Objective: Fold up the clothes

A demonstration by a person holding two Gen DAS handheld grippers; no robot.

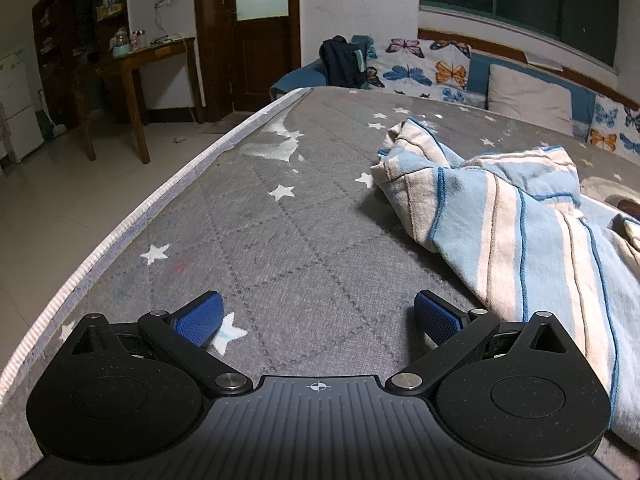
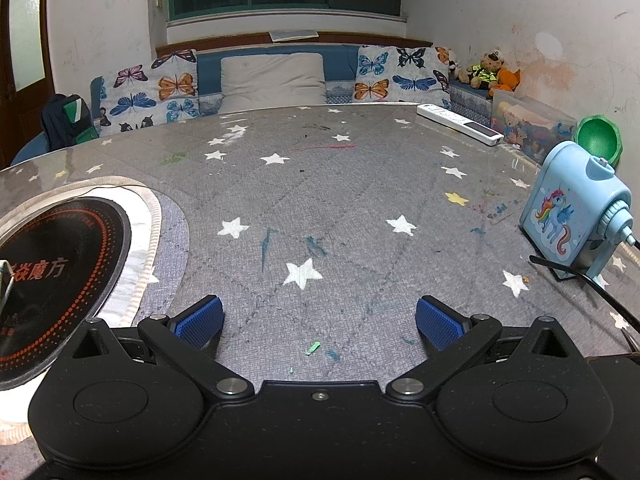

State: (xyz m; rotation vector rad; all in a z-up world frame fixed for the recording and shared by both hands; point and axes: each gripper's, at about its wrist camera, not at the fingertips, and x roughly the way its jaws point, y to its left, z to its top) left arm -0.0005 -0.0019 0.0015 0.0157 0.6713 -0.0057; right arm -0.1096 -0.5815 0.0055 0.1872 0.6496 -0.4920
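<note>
A crumpled garment [image 1: 516,220] with light blue and cream stripes lies in a heap on the grey star-patterned table cover [image 1: 280,232], to the right in the left wrist view. My left gripper [image 1: 318,318] hovers low over the cover, open, with nothing between its blue pads [image 1: 200,318]; the garment's near edge lies just right of its right finger. My right gripper [image 2: 319,322] is open as well over bare cover [image 2: 320,208], holding nothing. Only a small scrap of fabric [image 2: 6,280] shows at the left edge of the right wrist view.
A black round heater plate [image 2: 60,276] is set into the table at left. A blue unicorn pencil sharpener [image 2: 576,220], a white power strip [image 2: 460,123] and a green bowl [image 2: 598,140] stand at right. Butterfly cushions [image 2: 160,88] line the bench behind. The table edge [image 1: 120,224] drops to tiled floor.
</note>
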